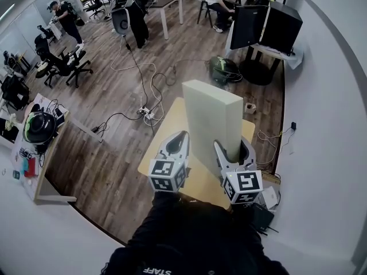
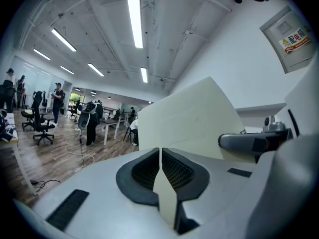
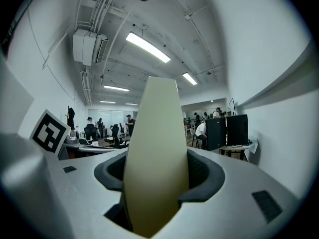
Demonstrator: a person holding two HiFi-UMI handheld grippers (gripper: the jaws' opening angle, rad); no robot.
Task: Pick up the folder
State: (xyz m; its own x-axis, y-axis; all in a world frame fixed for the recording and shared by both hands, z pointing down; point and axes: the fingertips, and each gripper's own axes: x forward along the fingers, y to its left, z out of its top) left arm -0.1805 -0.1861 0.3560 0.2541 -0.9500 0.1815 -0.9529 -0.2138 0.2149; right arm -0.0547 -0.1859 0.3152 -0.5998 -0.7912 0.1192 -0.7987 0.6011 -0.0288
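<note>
Here, above the yellow table (image 1: pixel 169 125), the folder (image 1: pixel 209 119) stands upright, long axis vertical, its lower end clamped in the half-spread jaws of the right gripper (image 1: pixel 233 149); the left gripper (image 1: pixel 183 136), jaws closed together on nothing clear, sits just beside the folder's left face

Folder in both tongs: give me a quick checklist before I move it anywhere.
1. Left tongs shut on the thin cover of the folder: ok.
2. Right tongs shut on its thick edge: ok.
3. Folder upright between the two tongs, not sagging: ok.
4. Bottom edge clear of the yellow table: cannot tell, the head view shows no gap.
5. Nobody close by; the people are across the room: ok.
</note>
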